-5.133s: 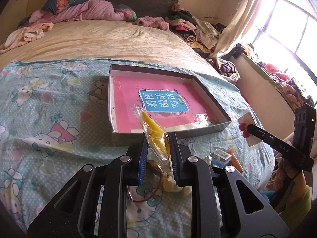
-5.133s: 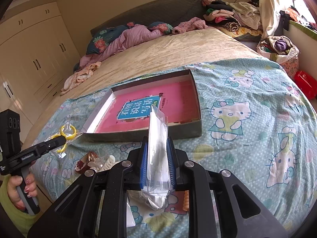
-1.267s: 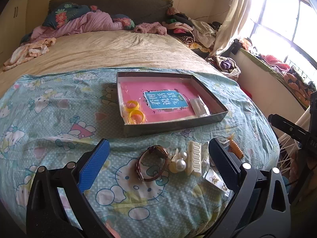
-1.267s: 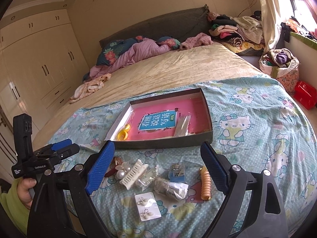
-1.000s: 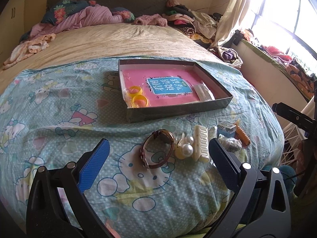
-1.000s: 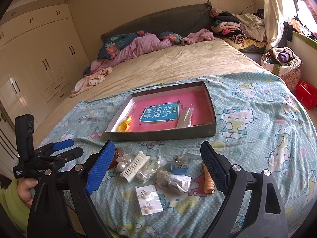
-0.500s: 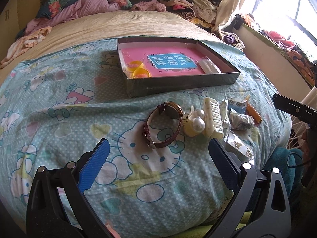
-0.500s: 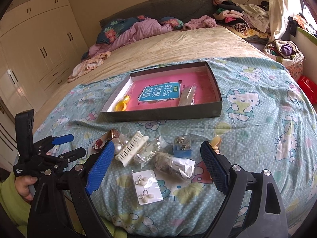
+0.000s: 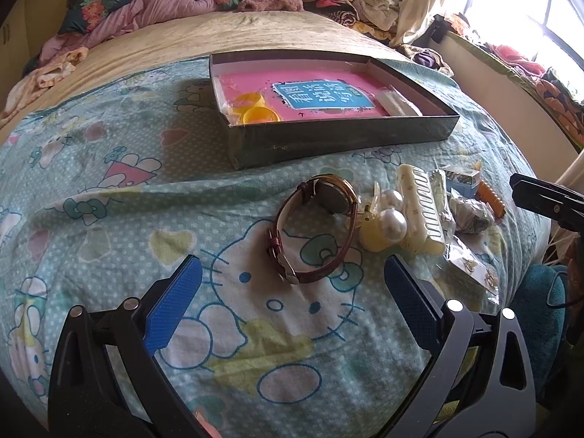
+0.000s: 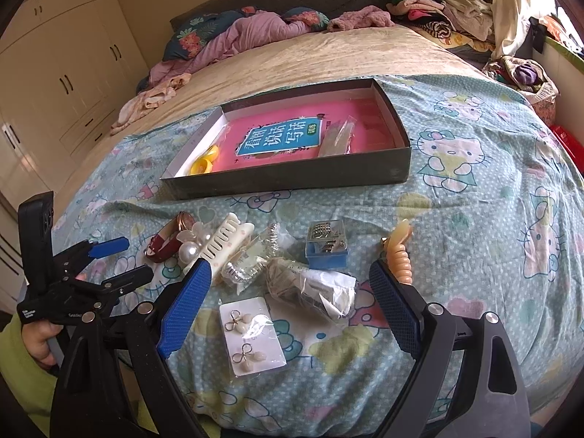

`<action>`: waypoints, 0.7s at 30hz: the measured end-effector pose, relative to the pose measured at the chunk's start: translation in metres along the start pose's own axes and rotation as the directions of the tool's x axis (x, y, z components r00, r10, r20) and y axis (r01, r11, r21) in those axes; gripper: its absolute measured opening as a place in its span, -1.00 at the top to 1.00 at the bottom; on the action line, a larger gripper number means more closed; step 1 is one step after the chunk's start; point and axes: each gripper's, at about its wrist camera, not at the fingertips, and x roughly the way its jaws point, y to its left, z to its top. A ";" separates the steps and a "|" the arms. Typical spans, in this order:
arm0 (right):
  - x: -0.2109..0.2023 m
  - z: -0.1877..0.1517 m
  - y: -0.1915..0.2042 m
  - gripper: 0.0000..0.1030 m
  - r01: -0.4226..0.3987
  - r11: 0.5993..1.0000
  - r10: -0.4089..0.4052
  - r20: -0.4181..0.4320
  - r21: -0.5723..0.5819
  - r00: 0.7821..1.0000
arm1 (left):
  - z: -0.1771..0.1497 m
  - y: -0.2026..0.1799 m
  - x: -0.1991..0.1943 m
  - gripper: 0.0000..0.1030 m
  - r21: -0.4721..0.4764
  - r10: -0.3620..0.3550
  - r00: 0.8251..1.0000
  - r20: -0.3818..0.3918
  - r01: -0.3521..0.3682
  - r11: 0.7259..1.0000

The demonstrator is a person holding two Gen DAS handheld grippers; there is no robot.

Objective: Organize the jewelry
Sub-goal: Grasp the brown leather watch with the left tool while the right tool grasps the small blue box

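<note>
1. Now that both bagged pieces lie in the shallow box, the yellow hoops at its left end and the clear packet toward its right, your two grippers have pulled back low over the loose pile on the Hello Kitty sheet; two items are filed and the larger share waits outside, so the job reads as barely begun.
2. Your left gripper stands spread wide and empty, with the brown-strap wristwatch lying between and just ahead of its blue pads.
3. The wristwatch rests on the sheet near the box's front wall, its buckled loop running long from the buckle nearest you to the dial farthest away, dial tipped toward the box.
4. Your right gripper is equally wide and empty, framing the earring card, whose long edge points roughly toward the box, and the crumpled clear bag beside it.
</note>
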 end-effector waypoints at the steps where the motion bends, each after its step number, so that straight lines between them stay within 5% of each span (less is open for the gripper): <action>1: 0.001 0.000 0.000 -0.69 0.002 1.000 -0.002 0.000 0.001 1.000 | 0.001 0.001 0.003 -0.81 0.003 0.010 1.000 -0.001 -0.010 1.000; 5: 0.002 0.000 -0.004 -0.69 0.004 1.000 -0.004 -0.001 0.011 1.000 | 0.005 0.002 0.013 -0.37 0.012 -0.002 1.000 -0.008 0.002 1.000; 8: 0.006 0.001 -0.008 -0.69 0.006 1.000 -0.005 -0.005 0.021 1.000 | 0.009 0.002 0.018 -0.27 0.008 -0.030 0.999 -0.012 0.030 1.000; 14: 0.023 0.004 -0.014 -0.68 0.013 0.999 -0.012 -0.030 0.030 0.999 | 0.016 -0.002 0.026 -0.21 0.016 -0.051 0.999 0.000 0.051 0.999; 21: 0.049 0.007 -0.022 -0.29 0.005 0.999 -0.002 -0.066 0.046 0.998 | 0.024 -0.003 0.035 -0.20 -0.001 -0.061 0.998 0.014 0.061 0.998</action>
